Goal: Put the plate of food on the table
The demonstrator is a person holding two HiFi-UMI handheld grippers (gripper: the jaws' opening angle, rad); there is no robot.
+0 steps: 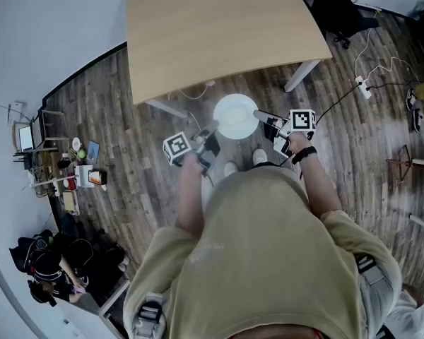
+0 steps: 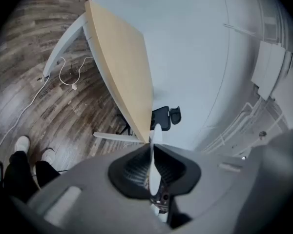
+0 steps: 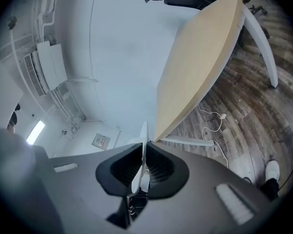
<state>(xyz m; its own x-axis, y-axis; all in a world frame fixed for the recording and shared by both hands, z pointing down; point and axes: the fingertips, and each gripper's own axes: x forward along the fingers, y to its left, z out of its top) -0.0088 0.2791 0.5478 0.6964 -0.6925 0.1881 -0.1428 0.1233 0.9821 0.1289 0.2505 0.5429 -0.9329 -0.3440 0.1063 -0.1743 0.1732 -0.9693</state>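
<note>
A round white plate (image 1: 235, 116) hangs in the air just short of the near edge of the light wooden table (image 1: 212, 27), held from both sides. My left gripper (image 1: 210, 131) is shut on its left rim and my right gripper (image 1: 263, 116) on its right rim. In the left gripper view the plate (image 2: 155, 145) shows edge-on, pinched between the black pads of the left gripper (image 2: 154, 172), with the table (image 2: 122, 67) ahead. The right gripper view shows the same: the plate's thin rim (image 3: 143, 138) clamped in the right gripper (image 3: 142, 167), the table (image 3: 200, 67) beyond. The plate's top looks plain white.
White table legs (image 1: 300, 75) and a loose cable (image 1: 194, 90) lie under the table. A black office chair (image 1: 336, 6) stands at the far right, and a power strip with cords (image 1: 364, 87) lies on the wood floor. A cluttered shelf (image 1: 63, 168) and a seated person (image 1: 46, 267) are at the left.
</note>
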